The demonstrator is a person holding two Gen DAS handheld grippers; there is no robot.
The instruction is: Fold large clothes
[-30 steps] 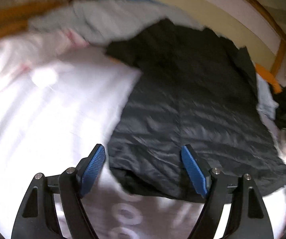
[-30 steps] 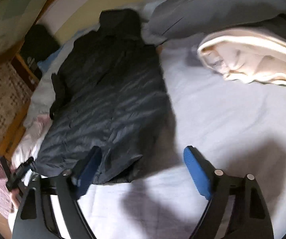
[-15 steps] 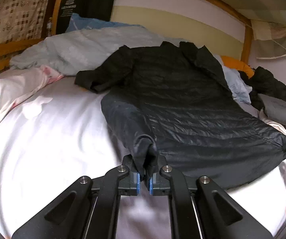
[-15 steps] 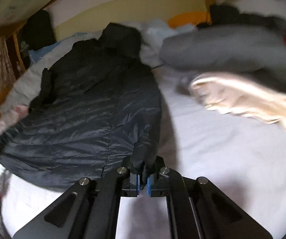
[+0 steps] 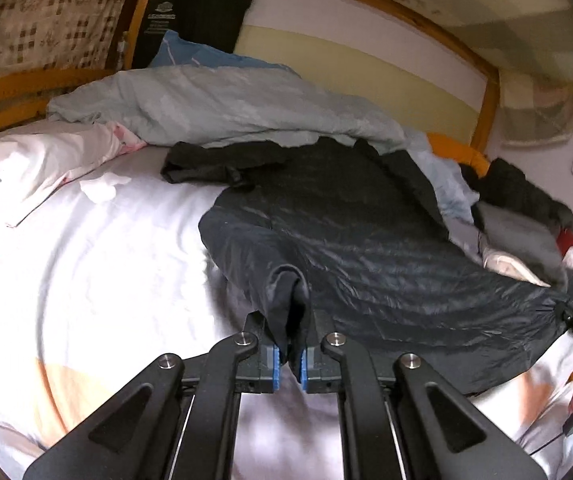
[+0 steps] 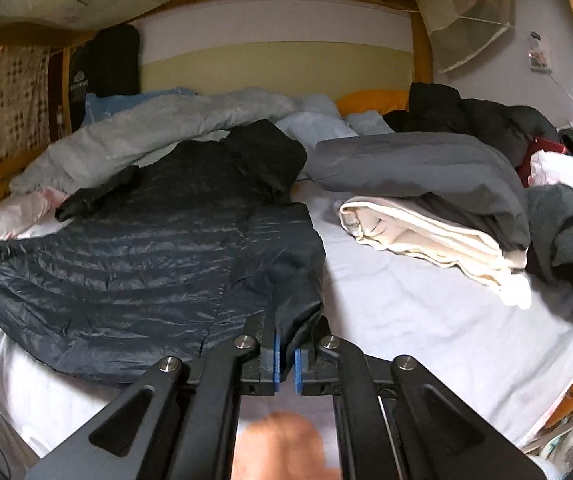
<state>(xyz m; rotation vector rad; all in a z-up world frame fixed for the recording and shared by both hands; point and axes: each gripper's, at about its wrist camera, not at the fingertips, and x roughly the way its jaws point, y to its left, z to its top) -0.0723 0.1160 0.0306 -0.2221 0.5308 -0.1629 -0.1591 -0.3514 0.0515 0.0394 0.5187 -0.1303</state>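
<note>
Each hand-held gripper, left (image 5: 289, 360) and right (image 6: 285, 360), spread a second ago, now pinches the jacket (image 5: 366, 248) hem.

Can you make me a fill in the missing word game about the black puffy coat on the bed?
1. The left gripper has its jaws ____ on the hem of the black puffy coat.
2. The right gripper pinches the ____ garment.
3. The coat lies on the ____ bed sheet.
4. Beside the coat, the cream folded cloth lies under a ____ blanket.

Missing words: shut; same; white; grey
</note>
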